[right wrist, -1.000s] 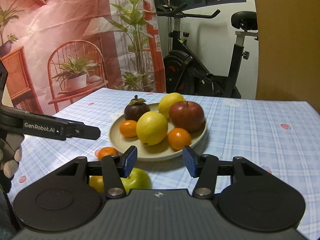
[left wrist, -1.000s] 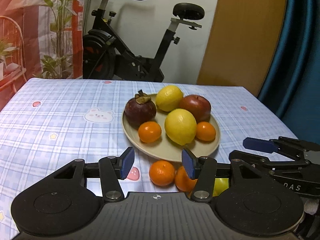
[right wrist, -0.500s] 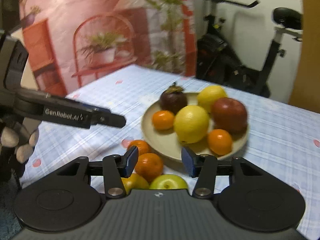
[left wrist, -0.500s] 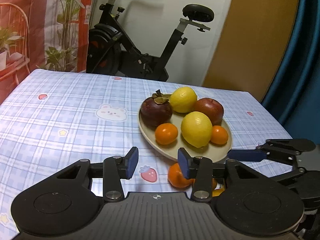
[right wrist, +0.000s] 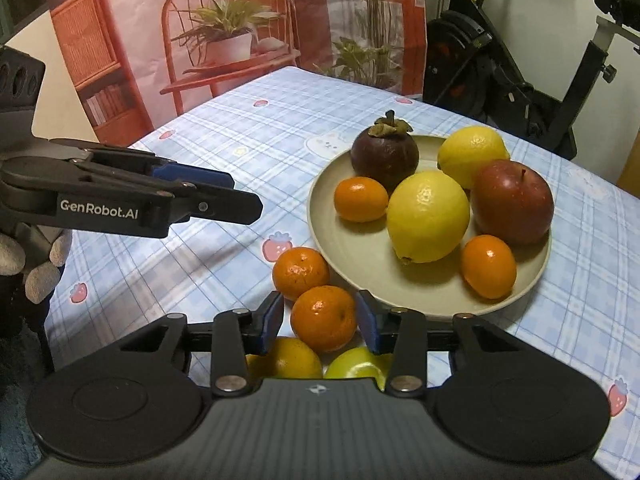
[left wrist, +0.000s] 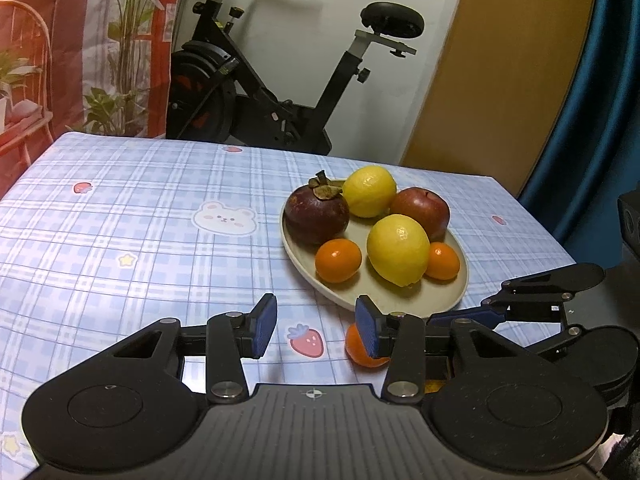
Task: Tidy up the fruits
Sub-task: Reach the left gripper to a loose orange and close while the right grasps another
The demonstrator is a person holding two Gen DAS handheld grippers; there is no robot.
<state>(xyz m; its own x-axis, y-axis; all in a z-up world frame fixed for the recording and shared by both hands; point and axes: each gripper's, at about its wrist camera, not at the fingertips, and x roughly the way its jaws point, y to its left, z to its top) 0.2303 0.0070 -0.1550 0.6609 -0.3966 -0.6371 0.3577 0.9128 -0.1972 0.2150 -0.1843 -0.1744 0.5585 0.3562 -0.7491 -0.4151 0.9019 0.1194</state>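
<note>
An exercise bike [left wrist: 280, 92] stands behind the worktop [left wrist: 140, 220], beside a printed backdrop [right wrist: 224, 28] of a chair and plants, a brown door [left wrist: 496, 68] and blue curtain [left wrist: 592, 92].

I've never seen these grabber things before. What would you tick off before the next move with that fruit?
1. Right gripper on a fruit: ok, jaws closing on the near mandarin, pads at its sides.
2. Free spot on the plate: ok, bare at the front.
3. Neighbours clear: not ok, the second mandarin sits right against it.
4. Left gripper out of the way: ok, open, empty, off to the side.
5. Grip firm enough to lift: cannot tell.
</note>
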